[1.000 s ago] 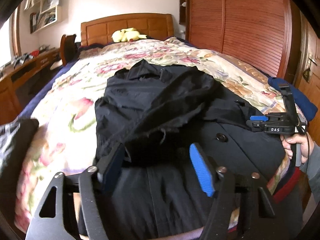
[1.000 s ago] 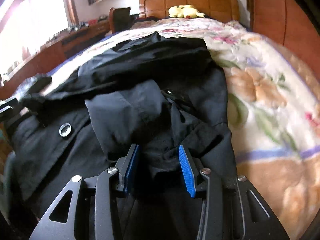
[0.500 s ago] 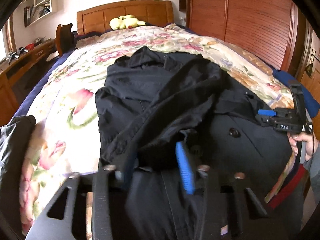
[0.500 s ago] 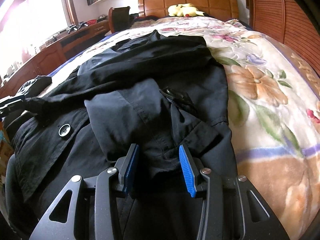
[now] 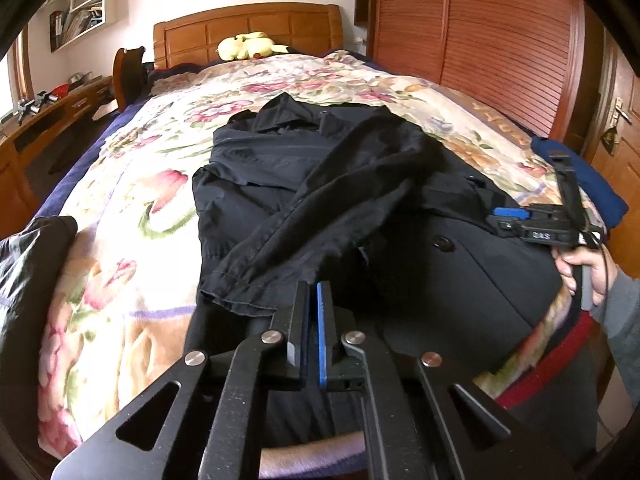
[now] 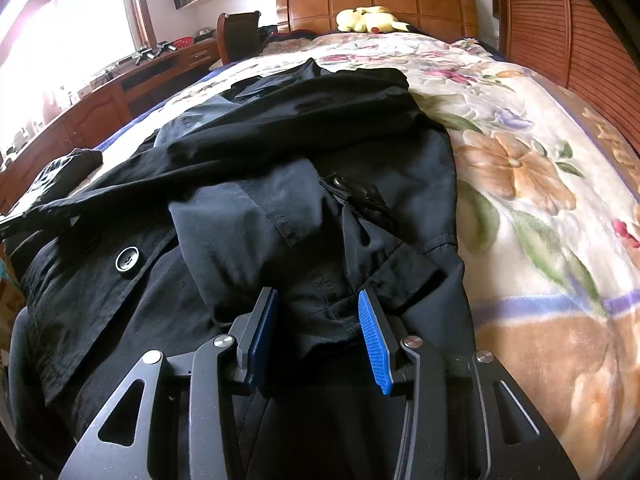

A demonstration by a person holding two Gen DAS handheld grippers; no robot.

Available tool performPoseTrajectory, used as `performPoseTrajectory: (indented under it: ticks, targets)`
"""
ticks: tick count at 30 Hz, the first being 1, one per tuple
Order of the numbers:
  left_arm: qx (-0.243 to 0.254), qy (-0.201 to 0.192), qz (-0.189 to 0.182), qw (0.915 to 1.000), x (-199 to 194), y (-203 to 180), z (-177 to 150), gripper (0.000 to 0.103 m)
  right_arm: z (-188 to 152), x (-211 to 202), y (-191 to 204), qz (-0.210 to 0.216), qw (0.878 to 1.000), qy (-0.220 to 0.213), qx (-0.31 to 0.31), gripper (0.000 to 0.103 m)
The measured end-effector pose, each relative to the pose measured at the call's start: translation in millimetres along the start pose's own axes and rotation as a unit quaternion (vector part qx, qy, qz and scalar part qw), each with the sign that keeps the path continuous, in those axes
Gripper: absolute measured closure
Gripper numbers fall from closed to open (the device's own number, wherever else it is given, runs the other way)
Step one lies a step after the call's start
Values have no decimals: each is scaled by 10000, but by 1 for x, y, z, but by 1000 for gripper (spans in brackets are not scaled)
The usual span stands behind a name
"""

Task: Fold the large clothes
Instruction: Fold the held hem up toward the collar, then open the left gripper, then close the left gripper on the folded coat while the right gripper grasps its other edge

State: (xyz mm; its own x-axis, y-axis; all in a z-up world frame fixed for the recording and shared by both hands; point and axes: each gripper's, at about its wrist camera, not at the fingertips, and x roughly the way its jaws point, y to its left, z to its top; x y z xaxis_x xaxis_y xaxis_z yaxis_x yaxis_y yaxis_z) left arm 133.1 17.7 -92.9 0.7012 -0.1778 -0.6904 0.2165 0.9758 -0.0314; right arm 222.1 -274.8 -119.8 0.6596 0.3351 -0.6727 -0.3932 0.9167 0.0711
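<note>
A large black coat (image 5: pixel 360 200) lies on the floral bed cover (image 5: pixel 132 208), collar toward the headboard, both sleeves folded in over its front. My left gripper (image 5: pixel 313 292) is shut at the cuff of the left sleeve (image 5: pixel 256 280); whether cloth is pinched between the pads is hidden. My right gripper (image 6: pixel 318 300) is open, its blue pads (image 6: pixel 372 340) either side of the right sleeve cuff (image 6: pixel 336 300). The coat (image 6: pixel 260 184) fills the right wrist view, with a large button (image 6: pixel 127 259). The right gripper also shows in the left wrist view (image 5: pixel 520 220), held by a hand.
A yellow plush toy (image 5: pixel 244 46) lies by the wooden headboard (image 5: pixel 248 28). A dark garment (image 5: pixel 28 264) lies at the bed's left edge and blue cloth (image 5: pixel 576 176) at the right. Wooden wardrobe doors (image 5: pixel 480 32) stand on the right, a desk (image 6: pixel 100 96) on the left.
My left gripper has closed from wide open to shut and drawn back toward the coat's lower left. My right gripper has stayed open over the right cuff.
</note>
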Motion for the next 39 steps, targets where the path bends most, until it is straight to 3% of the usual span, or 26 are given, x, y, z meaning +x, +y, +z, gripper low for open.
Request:
performPoseTrajectory:
  ticks: [4,6,8,12,14,16,30,39]
  targets:
    - [88,27,298,9995,-6,-1,-1,98,0,1,0,-15,10000,11,-17,60]
    - [79,-32,299,9995,-10,4,-1,86,0,1,0,-17,10000,19,-20,60]
    - [-2,-100,259,9996,-15,11,-2,68,0,1,0,-18,10000,17,-17,60]
    - [-74,42,617,9981,-14,23,-6,51,0,1,0,-20,10000,19,-18,59]
    - [-148,55,695,9975,-16,32,-10,35,0,0,1,-18,10000,19,-18,59]
    - [-234,104,745,9969,-16,38,-14,27,0,1,0,-7,10000,22,-10,59]
    - [-554,227,831,9947,-22,54,-37,27,0,1,0,-11,10000,87,-12,59]
    - [-973,297,684,9925,-15,72,-54,26,6,-23,10,-435,9985,277,-200,58]
